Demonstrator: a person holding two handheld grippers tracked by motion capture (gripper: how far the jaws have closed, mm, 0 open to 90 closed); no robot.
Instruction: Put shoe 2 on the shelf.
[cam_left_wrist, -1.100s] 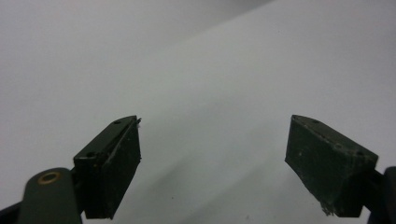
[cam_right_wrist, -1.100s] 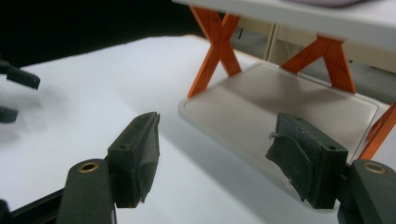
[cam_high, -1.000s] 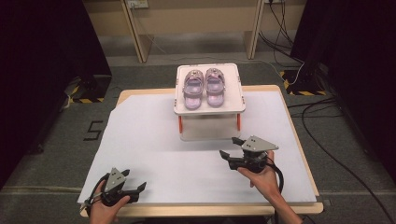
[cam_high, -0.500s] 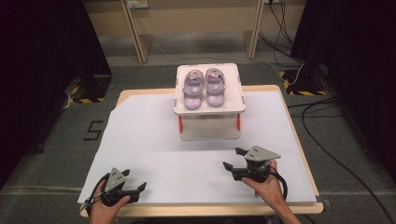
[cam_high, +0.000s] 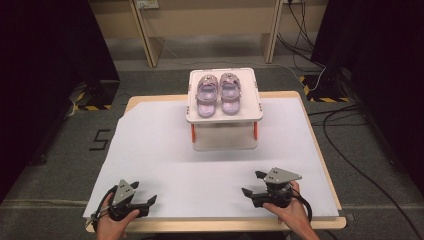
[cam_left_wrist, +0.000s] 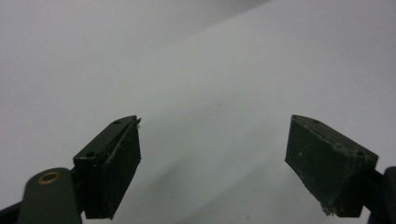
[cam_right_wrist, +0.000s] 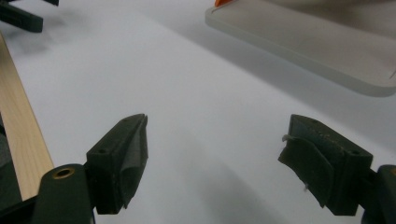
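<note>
Left gripper (cam_high: 145, 204): sitting in the lower left of the high view on the white sheet (cam_high: 165, 150); jaws standing wide apart, nothing lying between them.
Right gripper (cam_high: 252, 184): sitting in the lower right of the high view, low over the sheet; jaws have just been opening and are standing wide apart, gripping nothing.
Pair of lilac shoes (cam_high: 217, 93): lying side by side, toes pointing to the top of the frame, on the white stand (cam_high: 252, 111) at upper centre, well apart from both grippers.
Stand base (cam_right_wrist: 299, 42): showing in the upper right of the right gripper view.
</note>
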